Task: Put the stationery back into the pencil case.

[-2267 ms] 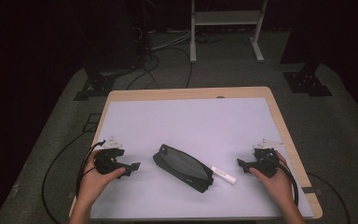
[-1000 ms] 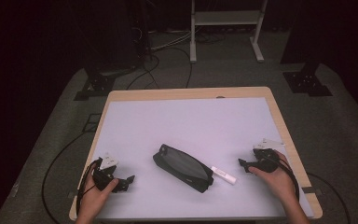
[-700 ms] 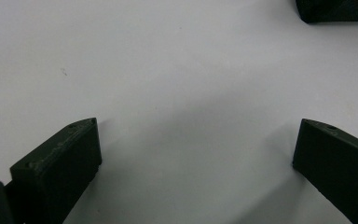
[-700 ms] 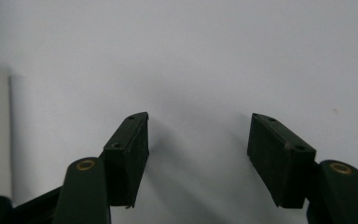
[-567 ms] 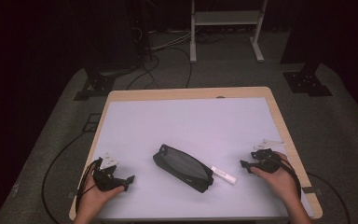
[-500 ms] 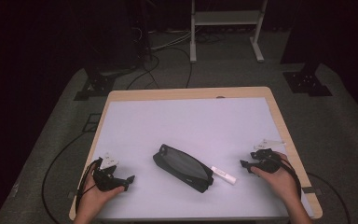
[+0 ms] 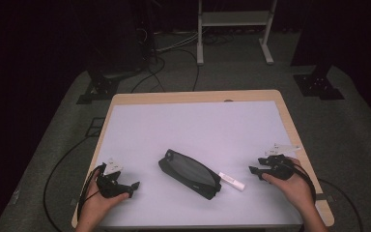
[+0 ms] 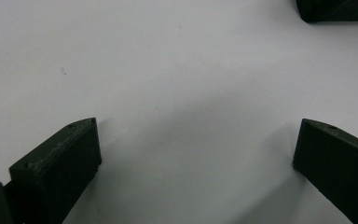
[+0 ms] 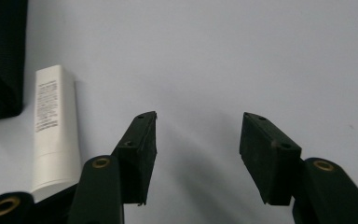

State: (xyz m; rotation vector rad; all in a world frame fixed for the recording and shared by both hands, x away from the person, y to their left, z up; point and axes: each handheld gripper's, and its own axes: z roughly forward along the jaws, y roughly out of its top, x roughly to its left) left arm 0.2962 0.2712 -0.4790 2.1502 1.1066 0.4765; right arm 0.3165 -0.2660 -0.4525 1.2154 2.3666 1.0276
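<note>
pouch, black and lens-shaped, lies slantwise near the middle of the pale surface, toward the person's edge. a small white tube with fine print on it lies right beside the pouch's right-hand end, seemingly just touching it. the left gripper sits low at the near left corner, held in the person's left hand, well apart from the pouch; in the left gripper view its jaws stand wide open over bare surface, with nothing between them and a dark corner of the pouch at the top right. the right gripper rests near the right edge in the right hand, pointing toward the tube and close to it without touching. in the right gripper view its jaws are parted to a fair gap, empty, with the tube lying just left of the left jaw. cables trail off the surface to the floor.
</note>
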